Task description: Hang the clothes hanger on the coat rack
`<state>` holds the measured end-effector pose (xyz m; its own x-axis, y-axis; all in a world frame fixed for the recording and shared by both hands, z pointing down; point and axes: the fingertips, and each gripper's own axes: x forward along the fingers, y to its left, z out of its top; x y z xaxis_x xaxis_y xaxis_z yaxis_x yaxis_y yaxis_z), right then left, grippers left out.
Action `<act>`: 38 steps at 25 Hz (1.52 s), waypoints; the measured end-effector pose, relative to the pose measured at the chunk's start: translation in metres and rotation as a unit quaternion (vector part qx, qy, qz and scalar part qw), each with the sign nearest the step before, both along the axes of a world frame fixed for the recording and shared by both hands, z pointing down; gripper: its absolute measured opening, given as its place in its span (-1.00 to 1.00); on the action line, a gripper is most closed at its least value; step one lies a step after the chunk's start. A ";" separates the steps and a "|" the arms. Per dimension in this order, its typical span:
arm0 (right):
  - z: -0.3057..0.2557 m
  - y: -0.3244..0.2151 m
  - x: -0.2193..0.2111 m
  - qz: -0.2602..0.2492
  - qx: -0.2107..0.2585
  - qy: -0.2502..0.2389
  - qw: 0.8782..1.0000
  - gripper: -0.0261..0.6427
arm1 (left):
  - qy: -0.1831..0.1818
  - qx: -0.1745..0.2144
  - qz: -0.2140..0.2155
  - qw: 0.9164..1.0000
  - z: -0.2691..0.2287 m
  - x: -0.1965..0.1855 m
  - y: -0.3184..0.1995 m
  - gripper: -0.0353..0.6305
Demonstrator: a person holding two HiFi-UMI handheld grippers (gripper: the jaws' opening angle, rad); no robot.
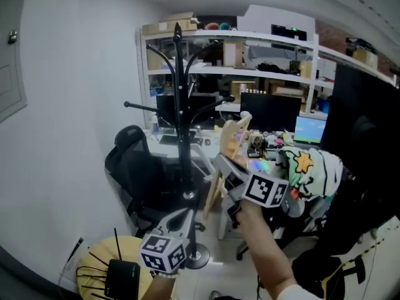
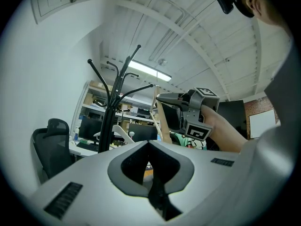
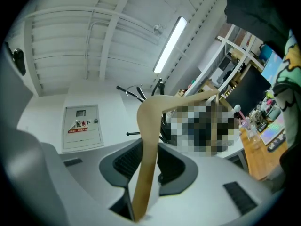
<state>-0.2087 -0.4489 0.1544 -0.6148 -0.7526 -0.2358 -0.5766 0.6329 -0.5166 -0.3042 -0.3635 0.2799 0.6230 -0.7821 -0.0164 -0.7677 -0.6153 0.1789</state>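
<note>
Currently the right gripper (image 1: 226, 166) pinches one end of the pale wooden clothes hanger (image 1: 232, 139), held right of the black metal coat rack (image 1: 181, 105) and clear of it. Gripped off-centre, the hanger may pivot and swing wide of the rack. The left gripper (image 1: 186, 217) is pressed together, empty.

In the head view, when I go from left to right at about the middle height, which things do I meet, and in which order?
Black office chair → coat rack → wooden clothes hanger → green-and-white garment with a yellow star → large black panel.
</note>
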 end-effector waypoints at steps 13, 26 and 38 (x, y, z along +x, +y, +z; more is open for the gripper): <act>0.003 -0.075 0.002 0.008 -0.026 -0.039 0.999 -0.58 | 0.008 -0.003 -0.040 0.999 0.006 -0.026 -0.027 -0.92; 0.052 -0.124 -0.026 0.005 -0.082 -0.008 0.997 -0.58 | 0.019 -0.012 -0.047 0.999 0.015 -0.030 -0.043 -0.92; 0.085 -0.140 -0.063 -0.018 -0.108 0.011 0.994 -0.57 | 0.022 -0.022 -0.065 0.997 0.023 -0.051 -0.049 -0.92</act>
